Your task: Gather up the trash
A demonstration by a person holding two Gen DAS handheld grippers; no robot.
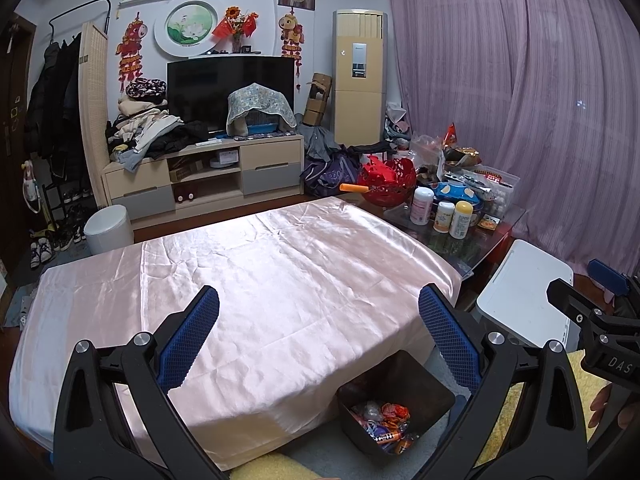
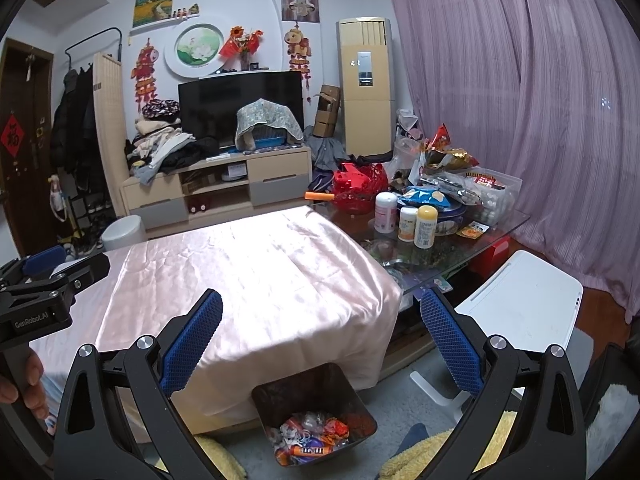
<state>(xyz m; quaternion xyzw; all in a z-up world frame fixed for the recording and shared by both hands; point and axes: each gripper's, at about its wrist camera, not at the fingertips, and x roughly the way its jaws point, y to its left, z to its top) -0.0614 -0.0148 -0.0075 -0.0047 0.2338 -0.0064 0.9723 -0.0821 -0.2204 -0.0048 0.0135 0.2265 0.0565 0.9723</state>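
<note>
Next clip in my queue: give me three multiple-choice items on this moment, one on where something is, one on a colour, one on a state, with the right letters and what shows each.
1. Where is the dark trash bin?
A. on the pink cloth
B. on the floor at the near edge of the cloth-covered table
C. on the TV cabinet

2. What colour is the cloth on the table?
A. pale pink
B. dark green
C. black

3. How are the left hand-held gripper and the right hand-held gripper?
A. both open, holding nothing
B. both shut on wrappers
C. left shut, right open

Answers:
1 B, the bin sits below the table's near edge.
2 A, the satin looks pale pink in both views.
3 A, each view shows wide-apart blue fingers with nothing between.
</note>
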